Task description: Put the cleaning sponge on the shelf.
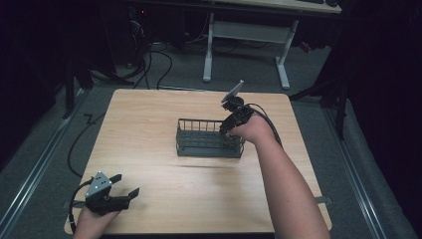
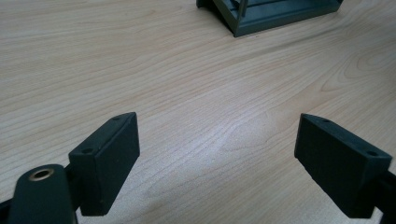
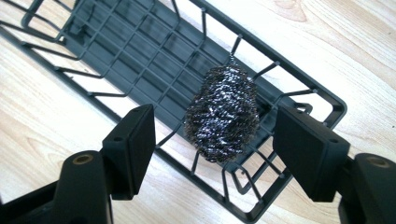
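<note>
A dark wire basket (image 1: 209,145) stands at the middle of the wooden table. In the right gripper view a steel wool scourer (image 3: 222,114) lies inside the basket (image 3: 140,51) near one end. My right gripper (image 3: 215,140) hovers just above it, jaws apart, pads clear of the scourer on both sides. In the high view the right gripper (image 1: 226,128) points down over the basket's right end. My left gripper (image 1: 128,190) rests at the table's near left corner, open, with nothing between its jaws (image 2: 217,154); the basket's corner (image 2: 271,14) lies farther off.
The table (image 1: 164,189) has bare wood around the basket. Beyond the far edge are a white desk frame (image 1: 246,47) and cables on the floor (image 1: 149,64). Metal rails (image 1: 35,169) run along the floor on both sides.
</note>
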`<state>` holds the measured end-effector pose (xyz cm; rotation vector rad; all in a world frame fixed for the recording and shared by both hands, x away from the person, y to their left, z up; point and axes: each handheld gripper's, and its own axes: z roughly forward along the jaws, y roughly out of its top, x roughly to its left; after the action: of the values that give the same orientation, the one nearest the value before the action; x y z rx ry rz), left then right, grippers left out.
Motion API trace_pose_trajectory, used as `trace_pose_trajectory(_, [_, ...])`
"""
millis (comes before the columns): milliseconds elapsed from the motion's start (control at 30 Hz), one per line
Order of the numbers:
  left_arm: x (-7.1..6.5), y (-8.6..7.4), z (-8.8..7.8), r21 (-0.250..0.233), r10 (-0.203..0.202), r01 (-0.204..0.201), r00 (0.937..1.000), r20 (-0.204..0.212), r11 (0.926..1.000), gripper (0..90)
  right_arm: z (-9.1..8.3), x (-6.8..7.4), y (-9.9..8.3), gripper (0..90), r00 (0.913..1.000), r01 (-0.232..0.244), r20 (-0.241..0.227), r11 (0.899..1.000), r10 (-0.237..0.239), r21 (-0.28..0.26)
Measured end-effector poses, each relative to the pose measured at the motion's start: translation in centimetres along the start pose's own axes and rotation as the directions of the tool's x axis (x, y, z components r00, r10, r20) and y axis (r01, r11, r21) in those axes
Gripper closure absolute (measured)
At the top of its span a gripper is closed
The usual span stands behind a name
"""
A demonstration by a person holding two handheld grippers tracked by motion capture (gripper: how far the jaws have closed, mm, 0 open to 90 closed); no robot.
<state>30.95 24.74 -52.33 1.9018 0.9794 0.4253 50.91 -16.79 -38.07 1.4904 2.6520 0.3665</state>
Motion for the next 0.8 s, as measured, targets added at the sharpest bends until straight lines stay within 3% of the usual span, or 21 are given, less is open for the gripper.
trace_pose_trajectory(200, [-0.1, -0.1, 0.1, 0.006, 0.000, 0.000, 1.0000, 0.003, 1.0000, 14.6, -0.2, 0.4, -0.3, 33.7, 0.9999, 0.017, -0.002, 1.000, -0.017, -0.009])
trace_pose_trajectory(233, [-0.1, -0.1, 0.1, 0.007, 0.001, -0.001, 1.0000, 0.002, 1.0000, 14.6, -0.3, 0.6, -0.3, 34.0, 1.0000, 0.000, -0.007, 1.000, 0.000, -0.004])
trace_pose_trajectory(267, [0.0, -0.1, 0.1, 0.007, 0.001, -0.001, 1.0000, 0.002, 1.0000, 14.6, -0.4, 0.6, -0.4, 35.2, 0.9998, 0.019, -0.005, 1.000, -0.019, -0.016])
trace_pose_trajectory(500, [-0.1, 0.0, 0.2, 0.013, 0.007, -0.007, 1.0000, 0.001, 0.9999, 14.6, -1.2, 1.0, -1.0, 37.5, 0.9998, 0.020, 0.002, 0.999, -0.020, -0.045])
trace_pose_trajectory(533, [-0.1, 0.0, 0.2, 0.011, 0.006, -0.006, 1.0000, 0.002, 0.9999, 14.6, -1.3, 0.9, -1.3, 37.3, 0.9994, 0.035, 0.007, 0.998, -0.035, -0.048])
trace_pose_trajectory(633, [-0.1, 0.0, 0.3, 0.015, 0.012, -0.012, 0.9999, 0.003, 0.9998, 14.6, -1.5, 1.0, -2.2, 36.1, 0.9999, 0.011, 0.012, 0.998, -0.011, -0.054])
trace_pose_trajectory(800, [-0.2, 0.0, 0.3, 0.015, 0.010, -0.010, 0.9999, 0.002, 0.9998, 14.6, -1.3, 0.6, -4.3, 34.6, 0.9997, 0.020, 0.014, 0.998, -0.019, -0.062])
